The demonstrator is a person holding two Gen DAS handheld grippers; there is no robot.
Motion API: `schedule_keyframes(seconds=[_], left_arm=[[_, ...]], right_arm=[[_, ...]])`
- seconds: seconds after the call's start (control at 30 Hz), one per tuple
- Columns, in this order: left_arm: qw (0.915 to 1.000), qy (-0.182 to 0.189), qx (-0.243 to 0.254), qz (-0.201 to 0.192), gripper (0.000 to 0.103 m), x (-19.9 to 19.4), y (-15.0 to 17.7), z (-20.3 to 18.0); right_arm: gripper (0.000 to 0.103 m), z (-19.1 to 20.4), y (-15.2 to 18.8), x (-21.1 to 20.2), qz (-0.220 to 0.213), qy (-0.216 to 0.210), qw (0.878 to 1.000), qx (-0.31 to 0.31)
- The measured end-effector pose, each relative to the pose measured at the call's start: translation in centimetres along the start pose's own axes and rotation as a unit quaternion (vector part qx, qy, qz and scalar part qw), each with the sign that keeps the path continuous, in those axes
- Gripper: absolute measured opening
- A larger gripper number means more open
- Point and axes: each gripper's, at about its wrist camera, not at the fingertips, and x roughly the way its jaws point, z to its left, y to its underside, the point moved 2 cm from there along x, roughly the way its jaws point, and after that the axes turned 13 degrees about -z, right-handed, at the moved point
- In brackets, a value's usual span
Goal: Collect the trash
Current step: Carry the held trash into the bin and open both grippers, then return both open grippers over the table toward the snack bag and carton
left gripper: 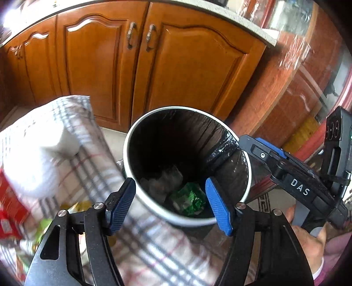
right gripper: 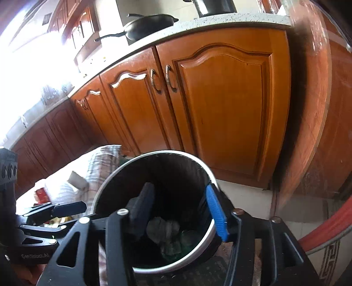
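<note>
Left gripper (left gripper: pixel 171 205): jaws spread wide, gripping nothing, positioned over the near rim of the trash bin (left gripper: pixel 247 176) — green wrapper (left gripper: pixel 189 201) and crumpled paper (right gripper: pixel 161 228) lie at the bin bottom, between and beyond the fingertips. Right gripper (right gripper: pixel 178 212): jaws likewise apart and empty, straddling the bin's near rim — checkered cloth (left gripper: pixel 92 167) left of both.

This is a home kitchen. Carved wooden base cabinets (right gripper: pixel 220 105) with curved metal door handles (right gripper: pixel 170 79) run under a pale speckled countertop (right gripper: pixel 231 18), on which a dark frying pan (right gripper: pixel 149 25) sits, with a dark pot (right gripper: pixel 211 7) just behind it. A round trash bin (left gripper: pixel 132 143) lined with a black bag stands on the light tiled floor (right gripper: pixel 242 191) before the cabinets, beside a surface draped in a checked cloth (left gripper: pixel 92 158).
</note>
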Motion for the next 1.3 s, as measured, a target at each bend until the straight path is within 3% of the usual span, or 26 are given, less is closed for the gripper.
schedule_keyframes(seconds=[0.03,0.13,0.4,0.53,0.97,1.3], left_arm=[[1.0000,0.000,-0.006,-0.004,0.068,-0.7,0.4,0.3],[0.9997,-0.005,-0.017,-0.016,0.068,-3.0,1.6,1.2],[0.9979,-0.022,-0.046,-0.038,0.068,-9.7,5.5,4.6],[0.9969,-0.042,-0.053,-0.040,0.068,-12.1,7.5,6.4],[0.9887,-0.093,-0.103,-0.058,0.068,-18.7,11.7,13.1],[0.9797,-0.135,-0.132,-0.067,0.070,-21.5,13.0,17.4]], right_arm=[[0.067,0.3,0.2,-0.5,-0.004,-0.004,1.000,0.003],[0.075,1.4,0.9,-1.7,-0.010,-0.016,1.000,0.006],[0.080,5.5,4.0,-5.1,0.003,-0.058,0.998,0.025],[0.089,7.7,5.8,-7.0,0.004,-0.089,0.995,0.040],[0.089,13.9,10.3,-8.2,0.055,-0.140,0.989,0.012],[0.092,19.8,11.3,-7.5,0.079,-0.215,0.972,-0.045]])
